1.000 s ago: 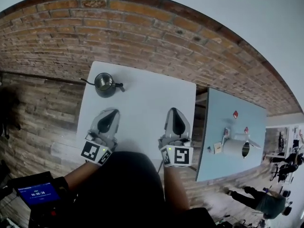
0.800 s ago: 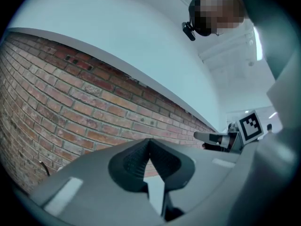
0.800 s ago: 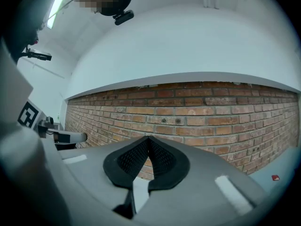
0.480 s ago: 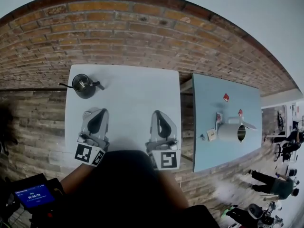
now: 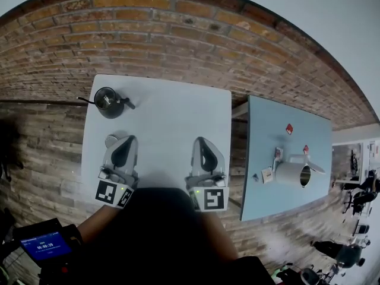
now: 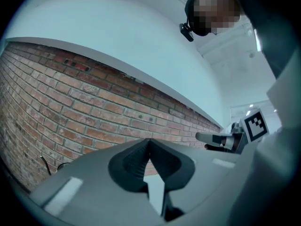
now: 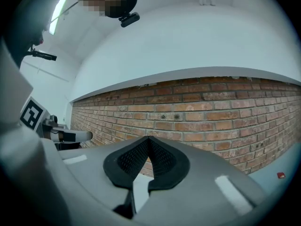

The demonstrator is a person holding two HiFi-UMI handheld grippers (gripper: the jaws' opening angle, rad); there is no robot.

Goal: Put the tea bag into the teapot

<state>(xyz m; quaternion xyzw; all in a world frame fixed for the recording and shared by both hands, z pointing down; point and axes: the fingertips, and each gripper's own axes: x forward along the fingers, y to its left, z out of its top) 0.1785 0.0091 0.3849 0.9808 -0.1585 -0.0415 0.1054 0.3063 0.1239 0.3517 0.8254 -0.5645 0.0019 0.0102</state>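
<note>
A dark teapot (image 5: 110, 103) with a thin spout and a side handle stands at the far left corner of the white table (image 5: 172, 117). My left gripper (image 5: 126, 140) rests low over the table's near left part, shut, with nothing between its jaws (image 6: 149, 140). My right gripper (image 5: 203, 141) lies level with it to the right, also shut and empty (image 7: 148, 138). A small pale round thing (image 5: 111, 139) lies just left of the left gripper's tip; I cannot tell what it is. I cannot make out a tea bag on the white table.
A brick wall (image 5: 178, 46) runs behind the table. To the right stands a blue table (image 5: 267, 159) with a metal cylinder (image 5: 294, 174), two small red items (image 5: 289, 127) and some small packets. Each gripper view catches the other gripper at its side (image 6: 221, 139).
The head view has swung a little, so the tables sit differently in the picture. Both grippers stay shut at the same place near the table's front edge.
</note>
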